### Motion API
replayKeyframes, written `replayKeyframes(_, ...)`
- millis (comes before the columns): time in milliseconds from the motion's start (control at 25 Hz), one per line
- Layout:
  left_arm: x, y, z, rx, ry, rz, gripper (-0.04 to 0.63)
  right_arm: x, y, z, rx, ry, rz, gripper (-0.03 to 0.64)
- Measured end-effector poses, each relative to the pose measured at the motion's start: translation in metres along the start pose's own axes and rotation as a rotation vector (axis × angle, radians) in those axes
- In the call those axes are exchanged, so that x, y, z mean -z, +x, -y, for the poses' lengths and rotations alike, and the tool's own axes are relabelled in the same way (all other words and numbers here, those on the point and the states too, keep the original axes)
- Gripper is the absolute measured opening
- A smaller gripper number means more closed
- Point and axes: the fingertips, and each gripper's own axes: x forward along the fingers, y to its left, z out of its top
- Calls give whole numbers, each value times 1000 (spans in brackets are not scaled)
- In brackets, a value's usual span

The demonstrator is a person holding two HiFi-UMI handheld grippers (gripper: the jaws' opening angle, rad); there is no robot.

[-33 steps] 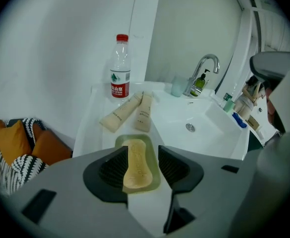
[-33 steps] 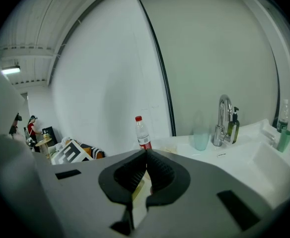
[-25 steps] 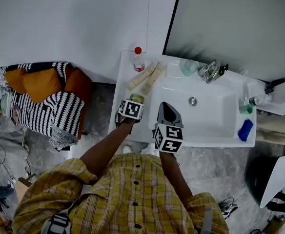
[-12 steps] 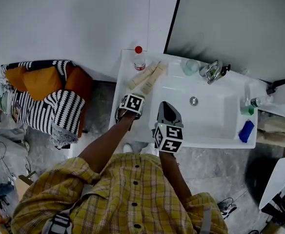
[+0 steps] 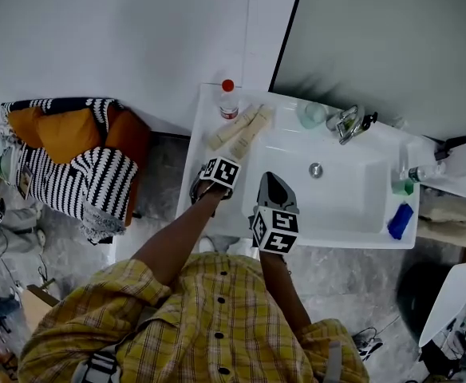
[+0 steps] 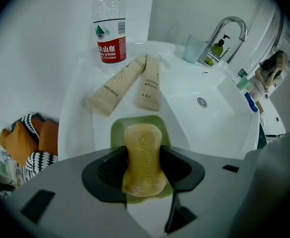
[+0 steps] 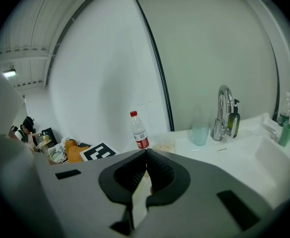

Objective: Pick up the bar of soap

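Observation:
The yellowish bar of soap (image 6: 141, 138) sits between the dark pads of my left gripper (image 6: 144, 158), which is shut on it. Just under it lies a green soap dish (image 6: 116, 130) on the left ledge of the white washbasin (image 6: 209, 128). Whether the soap is lifted clear of the dish cannot be told. In the head view the left gripper (image 5: 215, 178) covers the soap and dish. My right gripper (image 7: 146, 155) is shut with nothing in it, and is held over the basin's front left corner (image 5: 271, 183).
Behind the dish lie two beige tubes (image 6: 117, 86) and a water bottle (image 6: 109, 26) with a red label. A cup (image 6: 193, 48), the tap (image 6: 227, 29) and a soap dispenser stand at the back. A blue item (image 5: 400, 220) rests on the right ledge. Striped and orange cushions (image 5: 81, 162) are piled at the left.
The left gripper has moved forward over the green dish, so the soap that showed ahead of it in the head view is now covered. The right gripper has stayed in place.

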Motion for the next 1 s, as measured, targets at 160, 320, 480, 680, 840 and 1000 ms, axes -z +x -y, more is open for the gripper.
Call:
replayKeyframes(160, 1, -1, -2, -12, 5, -7, 209, -1, 0, -2, -3, 0, 1, 17)
replayKeyframes(320, 2, -3, -2, -26, -17, 10, 204, -2, -3, -2, -3, -3, 6, 17)
replayKeyframes(480, 1, -10, -5, -37, -31, 30, 204, -3, -6, 2, 2, -3, 12, 17)
replayKeyframes(680, -9, -28, -3, -7, -62, 93, 204, -4, -6, 4, -1, -2, 16, 17)
replayKeyframes(840, -18, -52, 2, 16, -87, 191, 204, -6, -8, 3, -4, -4, 17, 17)
replayKeyframes(1000, -27, -78, 2, -2, -95, 291, 204, -6, -10, 0, -8, -7, 20, 17)
